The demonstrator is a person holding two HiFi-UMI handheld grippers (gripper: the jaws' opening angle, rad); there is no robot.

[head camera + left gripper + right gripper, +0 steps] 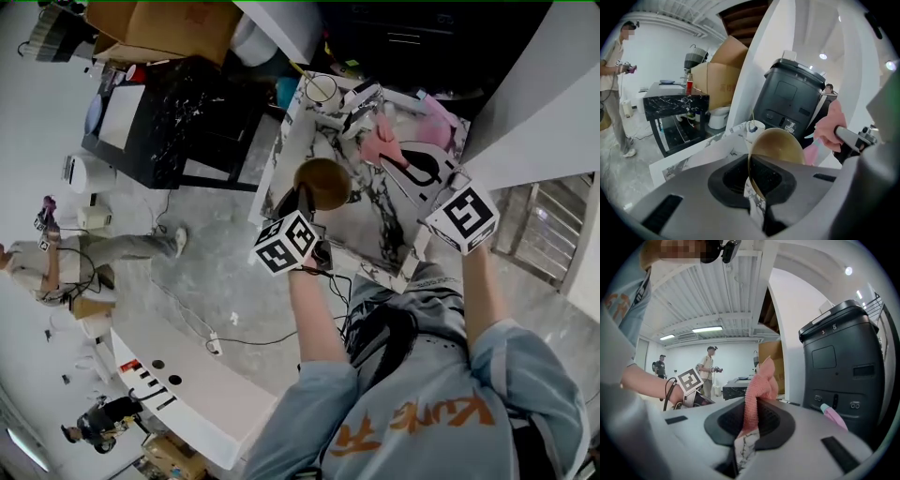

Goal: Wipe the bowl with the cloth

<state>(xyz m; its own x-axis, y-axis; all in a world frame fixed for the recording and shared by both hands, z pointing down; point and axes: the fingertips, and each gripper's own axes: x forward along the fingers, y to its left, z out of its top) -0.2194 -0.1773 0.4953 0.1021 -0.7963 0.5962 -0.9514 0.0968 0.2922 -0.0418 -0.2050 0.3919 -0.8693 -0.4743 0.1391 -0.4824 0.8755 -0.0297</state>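
A brown bowl (pixel 323 183) is held tilted above the marble table (pixel 375 234). My left gripper (pixel 305 202) is shut on its near rim. In the left gripper view the bowl (pixel 780 145) shows its golden inside, and its rim is pinched in my left gripper (pixel 752 183). My right gripper (pixel 394 155) is shut on a pink cloth (pixel 382 141), just right of the bowl and apart from it. The right gripper view has the cloth (pixel 759 390) standing up out of my right gripper (pixel 750 427).
A white cup (pixel 322 91) stands at the table's far end. A pink object with a teal tip (pixel 436 122) lies at the far right. A black machine (pixel 787 103) stands behind the table. A black side table (pixel 159 103) and cardboard boxes (pixel 159 23) are to the left. People stand on the floor at left.
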